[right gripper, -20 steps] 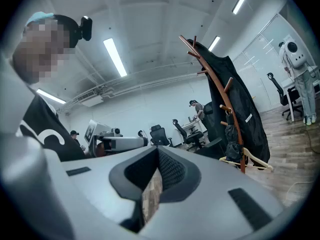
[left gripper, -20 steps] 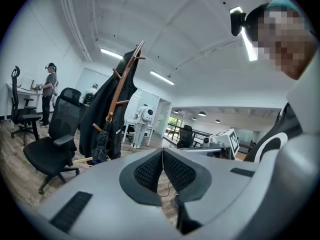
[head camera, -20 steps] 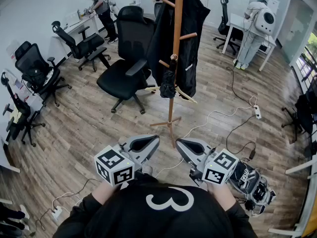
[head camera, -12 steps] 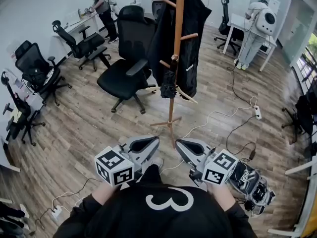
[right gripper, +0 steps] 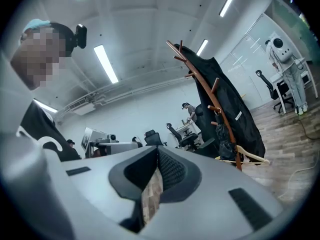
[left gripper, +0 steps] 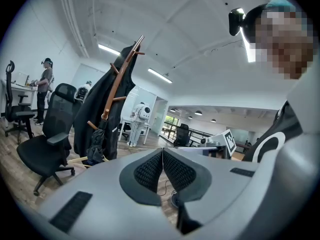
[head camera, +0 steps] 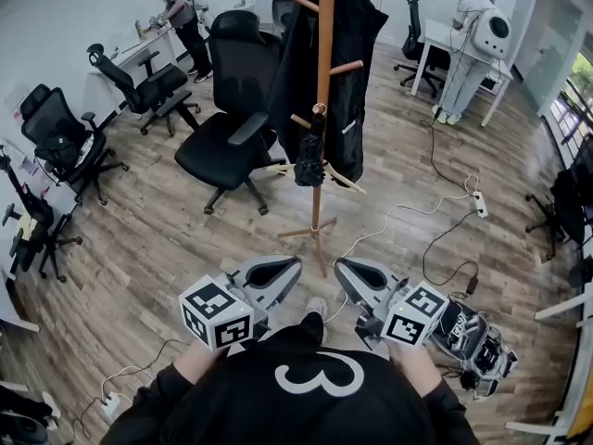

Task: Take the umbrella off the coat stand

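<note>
Folded black umbrella (head camera: 309,153) hangs by its handle from a lower peg of the wooden coat stand (head camera: 323,54) at upper centre of the head view. It is touching the black coat (head camera: 357,72) on the same stand, with a black office chair (head camera: 232,119) to the left. Left gripper (head camera: 295,263) and right gripper (head camera: 339,267) sit side by side at bottom centre, tips toward the stand but well apart from it. Left jaws are pressed together on nothing, and right jaws also meet at the tips, empty, with a sliver of wood floor (head camera: 185,239) showing behind the pads.
</note>
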Tool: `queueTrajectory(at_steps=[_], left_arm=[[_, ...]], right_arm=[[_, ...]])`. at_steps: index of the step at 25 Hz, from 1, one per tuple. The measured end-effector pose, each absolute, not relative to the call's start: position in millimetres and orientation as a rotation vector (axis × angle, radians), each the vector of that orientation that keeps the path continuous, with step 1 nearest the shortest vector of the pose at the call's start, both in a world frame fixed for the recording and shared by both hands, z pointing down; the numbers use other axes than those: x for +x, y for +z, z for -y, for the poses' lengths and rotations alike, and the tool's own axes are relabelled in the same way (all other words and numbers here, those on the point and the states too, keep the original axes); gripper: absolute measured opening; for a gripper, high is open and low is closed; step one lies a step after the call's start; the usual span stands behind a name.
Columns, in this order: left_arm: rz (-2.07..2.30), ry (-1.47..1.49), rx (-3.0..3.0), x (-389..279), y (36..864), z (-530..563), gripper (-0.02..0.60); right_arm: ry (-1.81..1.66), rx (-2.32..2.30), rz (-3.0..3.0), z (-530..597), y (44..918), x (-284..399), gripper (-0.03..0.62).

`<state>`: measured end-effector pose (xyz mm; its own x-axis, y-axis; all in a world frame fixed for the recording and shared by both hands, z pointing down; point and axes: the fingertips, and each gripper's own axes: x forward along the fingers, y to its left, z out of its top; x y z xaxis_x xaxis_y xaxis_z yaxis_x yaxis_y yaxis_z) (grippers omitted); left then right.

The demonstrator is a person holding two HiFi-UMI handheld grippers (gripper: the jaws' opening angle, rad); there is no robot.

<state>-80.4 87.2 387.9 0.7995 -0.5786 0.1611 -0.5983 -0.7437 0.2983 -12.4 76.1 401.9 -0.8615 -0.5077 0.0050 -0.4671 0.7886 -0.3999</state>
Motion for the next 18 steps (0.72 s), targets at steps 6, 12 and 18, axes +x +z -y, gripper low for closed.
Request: queueTrajectory(at_steps=[6,12,18], left_arm=[[0.851,0.100,2.662,-64.4,391.0,-60.6,0.017],[0.833,0.125,2.675,-54.7,394.8,-24.1,0.017],[0.816,0.164,2.743,-42.8,395.9,17.8,0.018]], right_arm=[[-0.614,-0.771,-2.858,-55.1,404.2,-2.2,0.026],[-0.626,-0.786,-2.832,-15.0,402.3,10.2,0.026],[-0.656,-0.809,-2.824,30.0,407.8,15.8,0.026]])
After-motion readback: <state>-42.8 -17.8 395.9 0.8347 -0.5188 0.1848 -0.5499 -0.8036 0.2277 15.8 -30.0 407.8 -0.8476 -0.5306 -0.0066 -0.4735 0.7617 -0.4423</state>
